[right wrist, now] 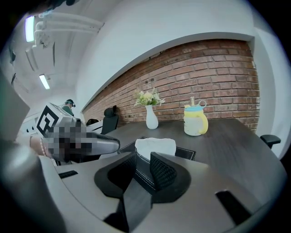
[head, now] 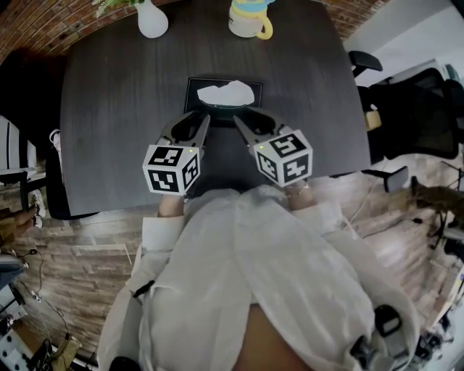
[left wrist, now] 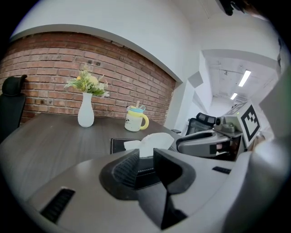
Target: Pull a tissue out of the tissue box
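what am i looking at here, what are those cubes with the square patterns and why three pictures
No robot here: a person holds a hand tool in each hand, the left gripper and the right gripper. The patterned cubes are part of them. The top-down picture comes from a camera on the person's head; the other two come from cameras riding on each gripper, looking along its jaws. On the dark table lie a black tissue box with a white tissue sticking out, a white vase and a yellow-handled mug. Both grippers are just short of the box, jaws apart, holding nothing.
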`<act>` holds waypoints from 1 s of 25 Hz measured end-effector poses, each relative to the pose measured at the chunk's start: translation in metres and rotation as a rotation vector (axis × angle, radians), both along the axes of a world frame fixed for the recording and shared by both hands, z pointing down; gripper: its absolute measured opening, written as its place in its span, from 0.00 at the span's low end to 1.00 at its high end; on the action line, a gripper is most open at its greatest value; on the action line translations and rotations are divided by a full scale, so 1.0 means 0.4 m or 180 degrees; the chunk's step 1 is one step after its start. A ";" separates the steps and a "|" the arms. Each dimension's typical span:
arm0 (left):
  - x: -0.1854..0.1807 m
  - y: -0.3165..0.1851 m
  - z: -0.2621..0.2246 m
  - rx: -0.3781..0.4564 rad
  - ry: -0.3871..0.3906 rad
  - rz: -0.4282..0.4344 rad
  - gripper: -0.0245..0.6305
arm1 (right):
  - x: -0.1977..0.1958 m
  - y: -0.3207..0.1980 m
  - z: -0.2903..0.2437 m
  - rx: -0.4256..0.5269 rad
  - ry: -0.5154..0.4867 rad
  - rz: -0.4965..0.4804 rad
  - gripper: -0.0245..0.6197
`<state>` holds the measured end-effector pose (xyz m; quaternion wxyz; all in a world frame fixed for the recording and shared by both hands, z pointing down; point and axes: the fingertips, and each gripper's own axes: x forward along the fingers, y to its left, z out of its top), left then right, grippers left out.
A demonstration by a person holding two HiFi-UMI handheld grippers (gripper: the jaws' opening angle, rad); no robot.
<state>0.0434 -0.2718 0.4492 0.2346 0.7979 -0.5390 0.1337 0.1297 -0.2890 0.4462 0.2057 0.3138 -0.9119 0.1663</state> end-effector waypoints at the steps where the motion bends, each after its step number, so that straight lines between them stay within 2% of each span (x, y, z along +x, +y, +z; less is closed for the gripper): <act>1: -0.004 -0.004 -0.003 0.0014 0.0001 0.0013 0.17 | -0.002 -0.003 0.001 -0.0005 0.0004 0.0014 0.17; 7: -0.035 -0.025 0.003 -0.0028 -0.0013 0.0069 0.17 | -0.001 -0.029 -0.001 -0.0030 0.0037 0.0144 0.17; 13: -0.046 -0.039 0.020 -0.0113 -0.0298 0.0256 0.18 | 0.010 -0.044 -0.003 -0.0074 0.0061 0.0265 0.17; 18: -0.048 -0.059 0.022 -0.0121 -0.0388 0.0345 0.19 | 0.017 -0.054 -0.001 -0.0052 0.0152 0.0276 0.17; 25: -0.045 -0.072 0.031 -0.0214 -0.0482 0.0628 0.19 | 0.023 -0.089 0.000 -0.0020 0.0255 0.0282 0.17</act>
